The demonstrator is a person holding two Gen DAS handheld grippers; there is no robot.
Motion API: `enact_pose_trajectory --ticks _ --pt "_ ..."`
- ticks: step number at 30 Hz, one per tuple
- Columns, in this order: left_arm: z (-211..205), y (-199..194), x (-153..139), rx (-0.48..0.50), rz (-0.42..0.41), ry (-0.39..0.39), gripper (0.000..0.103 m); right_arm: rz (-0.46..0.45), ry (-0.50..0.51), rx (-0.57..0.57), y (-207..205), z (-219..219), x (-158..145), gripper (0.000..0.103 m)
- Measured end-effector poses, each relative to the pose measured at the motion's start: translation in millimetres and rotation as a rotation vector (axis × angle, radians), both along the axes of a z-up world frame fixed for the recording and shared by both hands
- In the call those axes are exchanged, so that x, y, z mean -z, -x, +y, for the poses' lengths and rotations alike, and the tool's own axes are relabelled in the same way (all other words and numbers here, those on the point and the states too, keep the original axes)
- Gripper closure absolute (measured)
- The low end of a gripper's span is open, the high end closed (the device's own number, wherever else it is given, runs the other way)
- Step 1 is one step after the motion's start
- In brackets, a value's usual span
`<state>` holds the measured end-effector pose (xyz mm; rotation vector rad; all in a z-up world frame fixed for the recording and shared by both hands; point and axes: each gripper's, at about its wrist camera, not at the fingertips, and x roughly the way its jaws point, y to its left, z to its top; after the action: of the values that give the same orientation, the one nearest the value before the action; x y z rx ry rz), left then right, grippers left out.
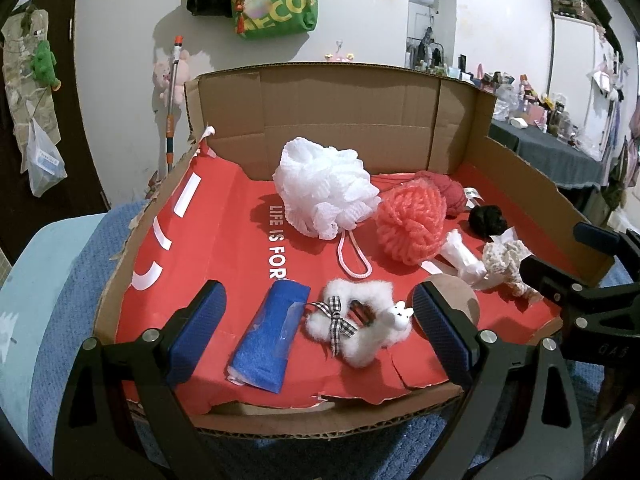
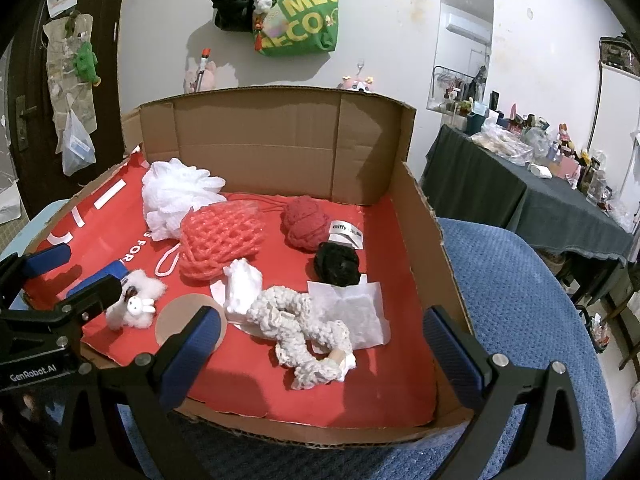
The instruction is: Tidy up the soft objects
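Fingers on both sides are spread wide, holding nothing: left gripper point(image 1: 318, 330) straddles the fluffy white rabbit toy point(image 1: 360, 326) at lower centre of its view, right gripper point(image 2: 324, 346) hangs over the cream knitted scrunchie point(image 2: 308, 334) at lower centre of its view.

All items lie on the red liner of the cardboard tray point(image 2: 280, 148).

Count:
- white mesh bath pouf point(image 1: 324, 186): one
- coral mesh pouf point(image 1: 412, 220): one
- dark red yarn ball point(image 2: 306, 220): one
- black scrunchie point(image 2: 336, 264): one
- blue foam roll point(image 1: 268, 340): one
- white wrapped bundle point(image 2: 242, 286): one
- plus rabbit toy and cream scrunchie, one each

Handling guess: everything looks light and squashy, nothing breakable. Poufs will compress, so pinch through the bulk or take the white one's cord loop. Rabbit toy: grab across the body, clear of the checked ribbon. Foam roll: across its short side.
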<state>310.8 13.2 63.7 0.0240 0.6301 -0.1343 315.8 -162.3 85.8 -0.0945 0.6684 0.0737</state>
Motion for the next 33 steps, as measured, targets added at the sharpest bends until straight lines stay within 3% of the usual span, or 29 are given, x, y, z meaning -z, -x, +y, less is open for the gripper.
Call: enact_pose_trajectory --ticks 33 --pt "-0.4 -2.0 2.3 0.000 0.004 -0.002 0.008 0.000 -0.001 0.002 -0.3 -0.2 0.9 0.000"
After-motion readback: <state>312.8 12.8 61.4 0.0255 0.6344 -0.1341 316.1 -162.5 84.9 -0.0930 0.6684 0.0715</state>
